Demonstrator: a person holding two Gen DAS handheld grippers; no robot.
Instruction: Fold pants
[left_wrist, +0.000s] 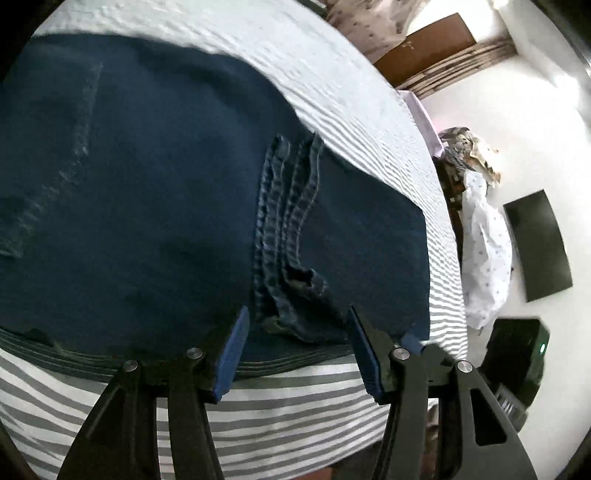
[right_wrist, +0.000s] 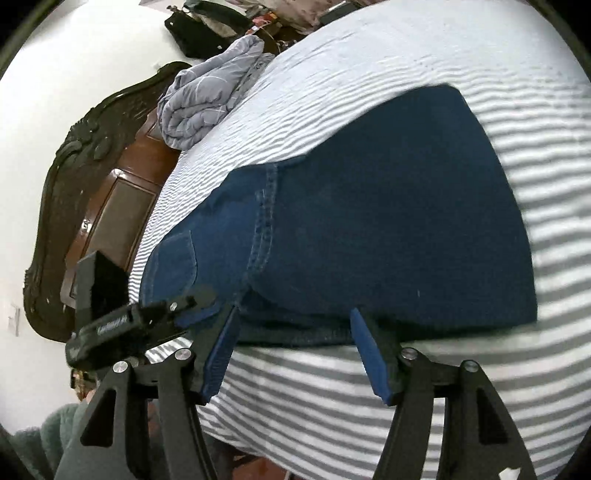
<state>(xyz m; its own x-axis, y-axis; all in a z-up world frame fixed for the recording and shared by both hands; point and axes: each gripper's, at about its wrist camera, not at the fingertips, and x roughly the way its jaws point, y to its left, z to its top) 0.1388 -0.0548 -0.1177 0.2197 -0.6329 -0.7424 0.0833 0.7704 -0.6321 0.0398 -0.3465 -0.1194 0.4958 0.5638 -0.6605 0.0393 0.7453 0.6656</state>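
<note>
Dark blue denim pants (left_wrist: 155, 206), already doubled into a compact rectangular stack, lie flat on the bed (left_wrist: 280, 417) with its grey-and-white striped sheet. Lighter stitched seams show; in the left wrist view, hem edges (left_wrist: 288, 229) lie bunched on top near the stack's right side. In the right wrist view the pants (right_wrist: 388, 229) show a pocket seam at left and a smooth folded panel at right. Long axis runs roughly side to side along the near bed edge, folded edge facing both grippers. Left gripper (left_wrist: 295, 350) spread wide, blue pads over the near denim edge, pinching nothing. Right gripper (right_wrist: 293, 350) likewise spread at the near edge, empty. Rolled grey blanket (right_wrist: 207, 96) by the carved dark headboard (right_wrist: 92, 177).
</note>
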